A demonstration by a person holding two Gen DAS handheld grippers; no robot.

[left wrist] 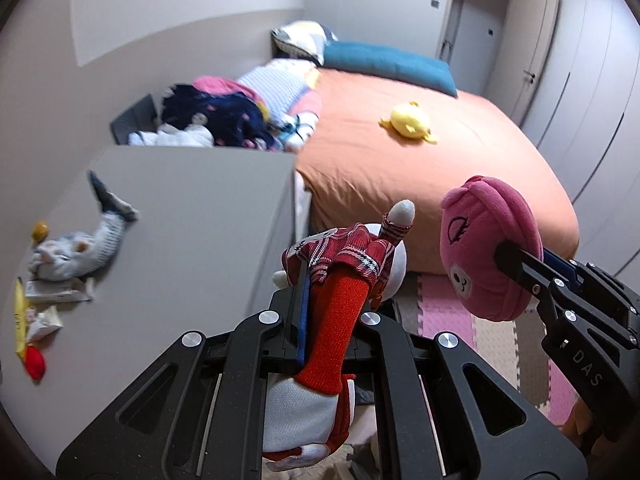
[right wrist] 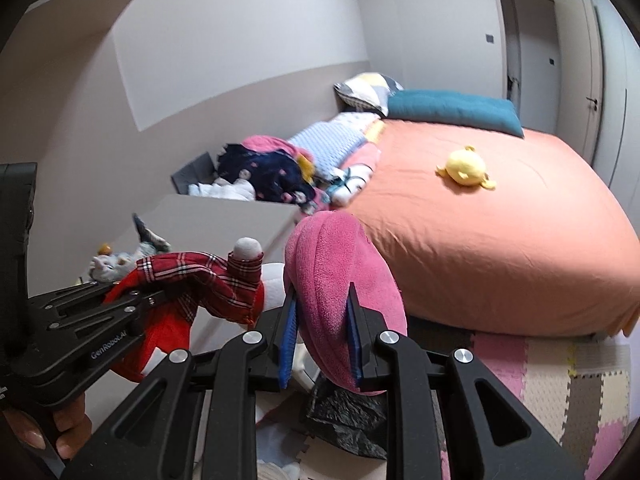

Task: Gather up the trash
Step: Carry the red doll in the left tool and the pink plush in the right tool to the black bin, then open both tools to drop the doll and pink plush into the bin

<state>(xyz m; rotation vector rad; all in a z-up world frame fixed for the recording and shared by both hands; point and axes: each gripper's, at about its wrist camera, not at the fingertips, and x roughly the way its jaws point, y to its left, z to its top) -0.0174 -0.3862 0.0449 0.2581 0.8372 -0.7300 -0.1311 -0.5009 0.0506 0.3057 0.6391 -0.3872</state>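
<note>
My left gripper (left wrist: 320,300) is shut on a plush doll in red plaid and red knit (left wrist: 344,304), held up beside the grey cabinet. The doll also shows in the right wrist view (right wrist: 200,280). My right gripper (right wrist: 324,320) is shut on a pink plush toy (right wrist: 340,280), which appears in the left wrist view (left wrist: 484,248) at right. Wrappers and scraps (left wrist: 32,312) lie on the grey cabinet top (left wrist: 180,216) at far left, beside a grey plush cat (left wrist: 76,248). A black plastic bag (right wrist: 344,420) lies on the floor below my right gripper.
An orange bed (left wrist: 432,176) with a yellow plush (left wrist: 408,120) and a teal cushion (left wrist: 388,60) fills the middle. A pile of clothes (left wrist: 224,116) sits behind the cabinet. Pink and beige foam mats (right wrist: 552,380) cover the floor. A door and wardrobes stand at the right.
</note>
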